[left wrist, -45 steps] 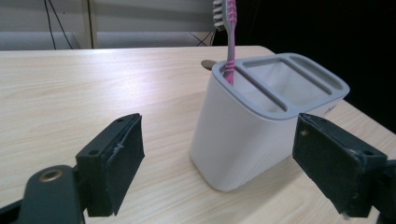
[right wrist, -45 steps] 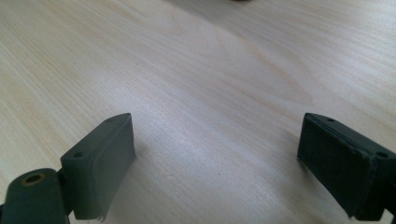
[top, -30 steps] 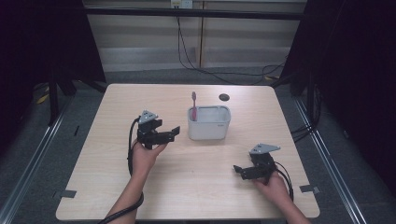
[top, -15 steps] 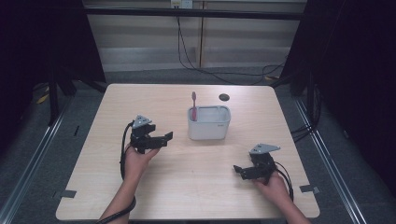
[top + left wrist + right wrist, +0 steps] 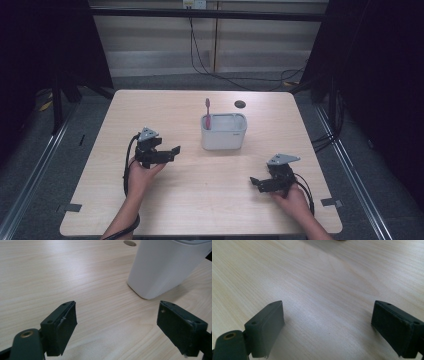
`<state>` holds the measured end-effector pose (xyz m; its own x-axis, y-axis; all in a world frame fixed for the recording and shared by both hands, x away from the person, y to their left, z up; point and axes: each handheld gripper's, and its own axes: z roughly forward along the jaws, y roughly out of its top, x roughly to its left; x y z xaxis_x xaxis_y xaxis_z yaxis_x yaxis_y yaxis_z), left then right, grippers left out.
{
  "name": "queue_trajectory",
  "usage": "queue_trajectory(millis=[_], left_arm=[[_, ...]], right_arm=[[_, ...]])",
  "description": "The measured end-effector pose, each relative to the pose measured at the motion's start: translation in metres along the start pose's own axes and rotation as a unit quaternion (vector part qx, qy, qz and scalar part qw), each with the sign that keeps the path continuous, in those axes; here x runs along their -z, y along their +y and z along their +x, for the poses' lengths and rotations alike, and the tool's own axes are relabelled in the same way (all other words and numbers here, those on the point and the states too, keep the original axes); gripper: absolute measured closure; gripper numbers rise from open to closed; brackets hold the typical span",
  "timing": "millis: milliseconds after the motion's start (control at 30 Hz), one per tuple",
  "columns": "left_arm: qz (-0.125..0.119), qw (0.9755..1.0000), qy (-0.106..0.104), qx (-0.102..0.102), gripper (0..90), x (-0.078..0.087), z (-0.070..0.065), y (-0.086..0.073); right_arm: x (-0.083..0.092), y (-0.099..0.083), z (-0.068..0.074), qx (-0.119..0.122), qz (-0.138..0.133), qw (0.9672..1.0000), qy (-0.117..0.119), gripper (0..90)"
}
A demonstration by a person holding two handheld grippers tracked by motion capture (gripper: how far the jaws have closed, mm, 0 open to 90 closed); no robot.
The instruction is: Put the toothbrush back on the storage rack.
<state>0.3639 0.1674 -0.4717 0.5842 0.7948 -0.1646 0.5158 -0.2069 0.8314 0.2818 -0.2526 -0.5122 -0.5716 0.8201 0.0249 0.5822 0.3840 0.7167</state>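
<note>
Two grippers: your left gripper [image 5: 167, 152] and right gripper [image 5: 260, 183] both have jaws wide apart and hold nothing.
Toothbrush: the pink toothbrush [image 5: 207, 112] stands upright in the white holder [image 5: 225, 136], at its left end.
Progress: placing seems done; you only need to move away.

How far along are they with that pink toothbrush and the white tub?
Done, it seems: the pink toothbrush stands upright in the white plastic tub. In hand: nothing; the left gripper sits beside the tub with jaws wide apart and empty, and the right gripper rests near the wooden table edge, also open. Left: apparently little, perhaps only parking the hands.
</note>
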Motion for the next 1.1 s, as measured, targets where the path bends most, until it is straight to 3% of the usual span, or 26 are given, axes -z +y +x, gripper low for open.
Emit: queue_trajectory(millis=[300, 1100], left_arm=[[0.003, 1.0, 0.005, -0.003, 16.0, 0.004, 0.004, -0.005], [0.038, 0.9989, 0.022, -0.017, 15.9, 0.013, 0.016, -0.022]], right_arm=[[0.0, 0.0, 0.0, 0.0, 0.0, 1.0, 0.0, 10.3], [0.0, 0.0, 0.0, 0.0, 0.0, 1.0, 0.0, 10.3]])
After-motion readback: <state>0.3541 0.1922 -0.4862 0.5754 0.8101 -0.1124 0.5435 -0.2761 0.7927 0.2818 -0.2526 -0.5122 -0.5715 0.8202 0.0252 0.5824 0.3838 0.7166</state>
